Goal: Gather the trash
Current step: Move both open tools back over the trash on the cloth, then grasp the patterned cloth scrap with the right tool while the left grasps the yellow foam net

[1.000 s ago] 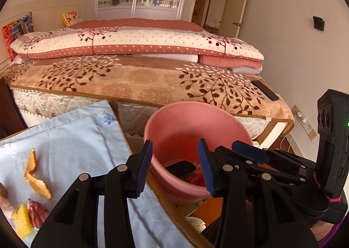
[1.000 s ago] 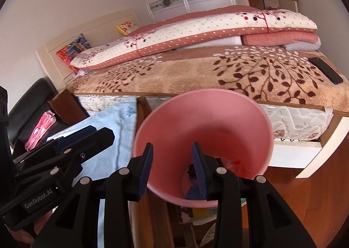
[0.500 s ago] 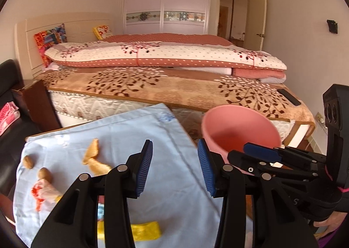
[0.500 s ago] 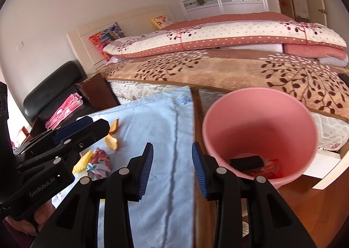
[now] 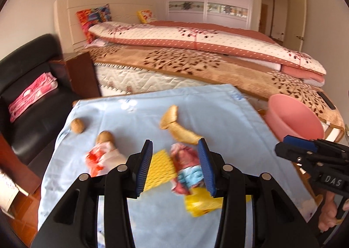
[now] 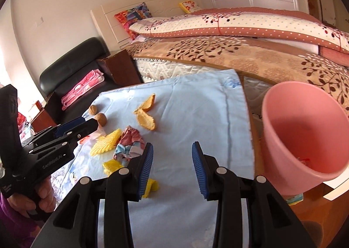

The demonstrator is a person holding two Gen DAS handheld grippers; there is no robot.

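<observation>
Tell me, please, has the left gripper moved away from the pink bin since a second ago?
Yes. The left gripper has swung left, away from the pink bin, which now sits at its view's right edge, and is over the litter on the blue cloth.

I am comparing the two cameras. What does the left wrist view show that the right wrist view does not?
Only the left wrist view shows the dark phone on the bed and the whole red-and-white wrapper. Only the right wrist view shows inside the pink bin, with red trash at its bottom. Both show the blue cloth, two walnuts, orange peels, yellow foam net, crumpled wrapper and both open, empty claws.
</observation>
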